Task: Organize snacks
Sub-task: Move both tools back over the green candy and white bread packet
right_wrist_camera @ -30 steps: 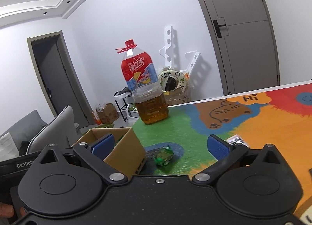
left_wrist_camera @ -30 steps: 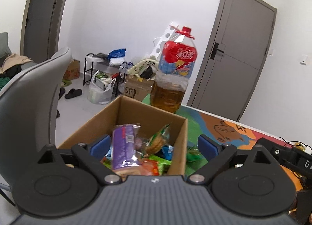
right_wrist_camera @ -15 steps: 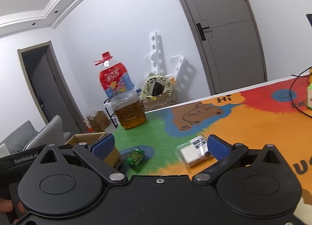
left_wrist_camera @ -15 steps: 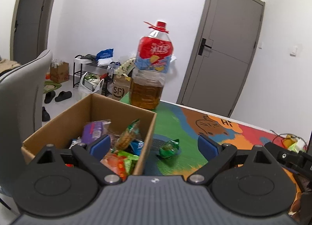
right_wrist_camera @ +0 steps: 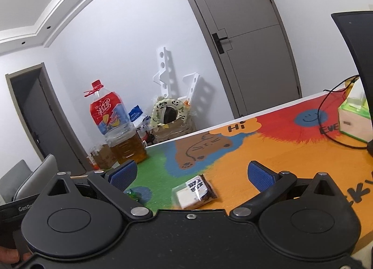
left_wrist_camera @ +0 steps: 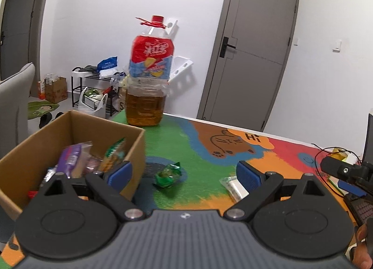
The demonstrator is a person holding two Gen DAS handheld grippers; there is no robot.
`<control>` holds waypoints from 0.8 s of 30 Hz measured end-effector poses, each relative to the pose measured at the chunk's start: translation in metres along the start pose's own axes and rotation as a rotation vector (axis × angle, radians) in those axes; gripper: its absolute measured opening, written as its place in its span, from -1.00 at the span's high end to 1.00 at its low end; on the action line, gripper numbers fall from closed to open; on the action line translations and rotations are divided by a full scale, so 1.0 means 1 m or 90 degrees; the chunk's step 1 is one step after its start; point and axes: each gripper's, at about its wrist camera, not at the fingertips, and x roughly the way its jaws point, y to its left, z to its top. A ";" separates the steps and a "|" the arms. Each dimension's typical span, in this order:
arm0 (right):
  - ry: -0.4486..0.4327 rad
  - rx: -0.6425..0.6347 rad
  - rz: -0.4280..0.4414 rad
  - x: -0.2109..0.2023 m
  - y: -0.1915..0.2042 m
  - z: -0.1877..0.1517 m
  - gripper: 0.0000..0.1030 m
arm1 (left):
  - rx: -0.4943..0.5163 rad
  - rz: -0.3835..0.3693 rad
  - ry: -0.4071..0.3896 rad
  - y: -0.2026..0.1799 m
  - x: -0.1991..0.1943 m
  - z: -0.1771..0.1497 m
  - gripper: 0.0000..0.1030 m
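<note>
One cardboard box (left_wrist_camera: 137,150) at lower left of the left wrist view holds several snack packets. Two snacks lie loose on the mat: a green candy (left_wrist_camera: 168,173) just right of the box and a clear-wrapped cake (right_wrist_camera: 194,191) at lower centre. One oil bottle (left_wrist_camera: 149,82) stands behind. Left gripper (left_wrist_camera: 184,173) and right gripper (right_wrist_camera: 192,174) both gape, empty. Since the earlier frames, both views have swung right, bringing the cake between the right fingers.

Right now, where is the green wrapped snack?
In the left wrist view the green wrapped snack lies on the mat's green patch, just right of the cardboard box, between the open left gripper's fingers.
</note>
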 end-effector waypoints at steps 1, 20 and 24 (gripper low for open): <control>0.004 -0.008 0.002 0.003 0.000 0.001 -0.99 | 0.003 -0.001 0.001 -0.003 0.003 0.000 -0.85; 0.076 -0.070 0.049 0.069 0.000 0.030 -0.99 | -0.012 0.054 -0.005 -0.027 0.055 -0.007 -0.53; 0.090 -0.084 0.060 0.087 -0.002 0.016 -0.99 | -0.016 0.064 0.000 -0.025 0.064 -0.015 -0.33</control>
